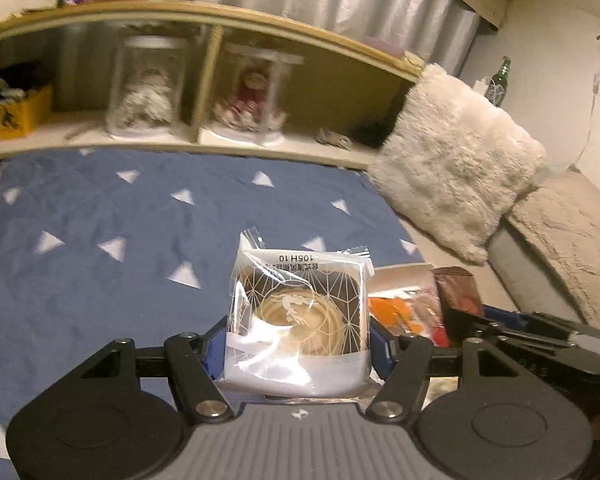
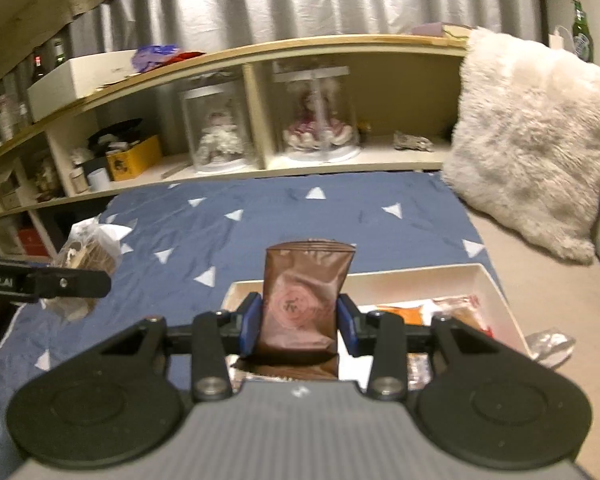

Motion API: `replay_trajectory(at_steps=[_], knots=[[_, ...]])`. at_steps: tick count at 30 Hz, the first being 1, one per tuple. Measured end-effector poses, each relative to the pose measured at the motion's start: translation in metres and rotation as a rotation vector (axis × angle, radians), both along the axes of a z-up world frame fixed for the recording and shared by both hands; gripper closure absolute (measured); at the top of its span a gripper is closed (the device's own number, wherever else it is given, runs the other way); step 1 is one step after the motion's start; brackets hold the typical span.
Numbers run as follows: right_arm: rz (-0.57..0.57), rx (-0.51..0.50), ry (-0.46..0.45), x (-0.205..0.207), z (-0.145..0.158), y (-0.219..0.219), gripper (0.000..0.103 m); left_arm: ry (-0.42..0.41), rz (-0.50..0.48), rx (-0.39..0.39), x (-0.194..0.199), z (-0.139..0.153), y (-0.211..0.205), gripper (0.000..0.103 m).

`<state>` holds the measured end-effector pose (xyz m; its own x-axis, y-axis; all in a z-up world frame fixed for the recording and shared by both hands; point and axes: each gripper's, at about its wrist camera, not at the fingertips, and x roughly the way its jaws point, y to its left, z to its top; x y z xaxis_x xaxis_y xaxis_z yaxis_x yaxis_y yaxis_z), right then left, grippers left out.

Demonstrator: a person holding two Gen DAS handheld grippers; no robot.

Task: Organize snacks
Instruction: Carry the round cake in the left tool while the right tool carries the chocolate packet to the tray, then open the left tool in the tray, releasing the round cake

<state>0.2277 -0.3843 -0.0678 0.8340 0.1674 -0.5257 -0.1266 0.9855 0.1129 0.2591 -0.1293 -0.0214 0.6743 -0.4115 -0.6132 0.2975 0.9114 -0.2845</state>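
Observation:
My left gripper (image 1: 298,340) is shut on a clear-wrapped pastry packet (image 1: 300,316) with a gold pattern, held above the blue bedspread (image 1: 100,220). My right gripper (image 2: 298,320) is shut on a brown snack pouch (image 2: 302,300), held upright over the white box (image 2: 488,276). The box holds orange and red snack packets (image 2: 404,312). In the left wrist view the box (image 1: 400,276) and the brown pouch (image 1: 458,292) show to the right. In the right wrist view the left gripper (image 2: 72,280) and its packet (image 2: 88,256) show at the far left.
A fluffy white pillow (image 2: 532,136) leans at the right. A wooden shelf (image 2: 260,56) behind the bed holds two doll domes (image 2: 320,116) and a yellow box (image 2: 134,158). A clear wrapper (image 2: 550,344) lies right of the box. A green bottle (image 2: 582,32) stands far right.

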Motion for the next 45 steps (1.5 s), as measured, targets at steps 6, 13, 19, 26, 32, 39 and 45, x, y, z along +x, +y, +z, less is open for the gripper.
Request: replay_trajectory(at_steps=[6, 13, 19, 26, 32, 39, 45], knots=[[-0.047, 0.033, 0.04, 0.008, -0.014, -0.03, 0.057, 0.08, -0.05, -0.093, 0.016, -0.028, -0.051, 0.035], [-0.106, 0.095, 0.068, 0.019, -0.023, -0.061, 0.057, 0.182, -0.083, -0.124, 0.037, -0.072, -0.1, 0.035], [-0.13, 0.136, 0.089, 0.03, -0.033, -0.077, 0.057, 0.274, -0.041, -0.172, 0.064, -0.103, -0.111, 0.035], [-0.133, 0.163, 0.109, 0.038, -0.043, -0.08, 0.057, 0.23, 0.025, -0.117, 0.09, -0.124, -0.119, 0.035], [-0.146, 0.186, 0.118, 0.044, -0.05, -0.085, 0.057, 0.214, -0.072, -0.035, 0.068, -0.128, -0.137, 0.035], [-0.159, 0.201, 0.114, 0.04, -0.049, -0.088, 0.057, 0.233, -0.111, -0.043, 0.049, -0.121, -0.135, 0.035], [-0.151, 0.207, 0.104, 0.036, -0.046, -0.084, 0.057, 0.221, 0.015, -0.088, 0.074, -0.114, -0.113, 0.035]])
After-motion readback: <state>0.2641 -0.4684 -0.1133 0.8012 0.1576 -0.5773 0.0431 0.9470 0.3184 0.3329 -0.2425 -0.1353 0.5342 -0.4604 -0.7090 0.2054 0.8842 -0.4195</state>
